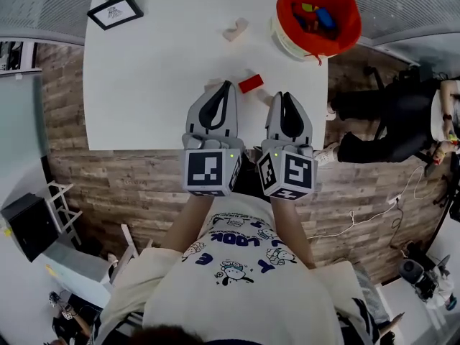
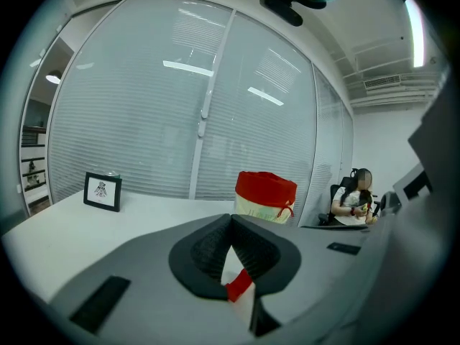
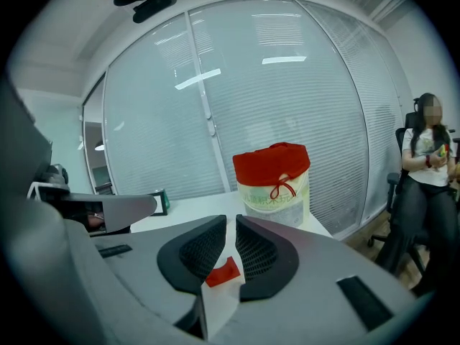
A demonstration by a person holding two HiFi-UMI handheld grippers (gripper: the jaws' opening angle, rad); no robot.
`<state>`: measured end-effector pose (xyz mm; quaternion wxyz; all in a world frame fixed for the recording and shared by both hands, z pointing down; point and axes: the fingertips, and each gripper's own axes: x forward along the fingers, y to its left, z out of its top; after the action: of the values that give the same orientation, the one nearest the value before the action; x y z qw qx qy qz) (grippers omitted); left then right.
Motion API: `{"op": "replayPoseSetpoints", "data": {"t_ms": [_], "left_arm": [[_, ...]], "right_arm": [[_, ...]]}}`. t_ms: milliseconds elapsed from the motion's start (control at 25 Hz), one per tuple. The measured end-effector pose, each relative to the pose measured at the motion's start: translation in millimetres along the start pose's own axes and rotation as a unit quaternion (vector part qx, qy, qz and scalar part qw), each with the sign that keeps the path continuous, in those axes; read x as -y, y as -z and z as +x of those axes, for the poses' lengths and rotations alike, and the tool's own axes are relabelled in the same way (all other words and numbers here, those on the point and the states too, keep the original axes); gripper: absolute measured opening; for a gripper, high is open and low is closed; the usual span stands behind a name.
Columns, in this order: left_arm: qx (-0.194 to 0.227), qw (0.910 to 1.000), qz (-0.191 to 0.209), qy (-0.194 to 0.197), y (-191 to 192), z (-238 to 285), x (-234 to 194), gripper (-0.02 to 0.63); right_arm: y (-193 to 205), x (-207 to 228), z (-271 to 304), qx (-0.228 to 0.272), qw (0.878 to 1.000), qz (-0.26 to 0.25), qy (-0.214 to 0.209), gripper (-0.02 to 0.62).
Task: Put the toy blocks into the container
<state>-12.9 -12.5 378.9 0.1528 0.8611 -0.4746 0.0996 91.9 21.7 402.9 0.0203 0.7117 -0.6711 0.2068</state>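
Head view: a small red rectangular toy block (image 1: 251,83) lies on the white table (image 1: 144,85), just between the two gripper tips. The left gripper (image 1: 229,85) has its jaws together, empty; the right gripper (image 1: 286,95) shows a narrow gap (nothing in it). The red-rimmed fabric container (image 1: 318,13) stands between one and two o'clock of the block, and a beige wooden block (image 1: 235,29) lies near twelve.

The left forearm (image 1: 188,225) and right forearm (image 1: 289,227) reach forward side by side, bare below short sleeves. The left gripper (image 1: 229,85) points ahead and slightly downward, its jaws closed tip to tip. Just to its right, the right gripper (image 1: 282,96) lies parallel at the same tilt, its jaws parted by a narrow slit.
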Motion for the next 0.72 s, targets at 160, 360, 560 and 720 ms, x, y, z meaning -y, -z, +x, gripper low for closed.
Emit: {"op": "replayPoseSetpoints", "data": {"t_ms": [160, 360, 560, 720], "left_arm": [[-0.015, 0.9999, -0.001, 0.005, 9, 8, 0, 0.026], [-0.031, 0.9995, -0.003, 0.008, 20, 15, -3, 0.026], [-0.049, 0.9987, -0.008, 0.011, 32, 22, -5, 0.026], [-0.061, 0.9980, -0.008, 0.014, 38, 28, -7, 0.026]], "right_arm": [[13, 6, 5, -0.019, 1.000, 0.002, 0.008, 0.059], [31, 9, 12, -0.046, 0.999, 0.001, 0.008, 0.075], [49, 11, 18, -0.071, 0.997, 0.001, 0.012, 0.095], [63, 11, 23, -0.091, 0.996, -0.002, 0.014, 0.110]]}}
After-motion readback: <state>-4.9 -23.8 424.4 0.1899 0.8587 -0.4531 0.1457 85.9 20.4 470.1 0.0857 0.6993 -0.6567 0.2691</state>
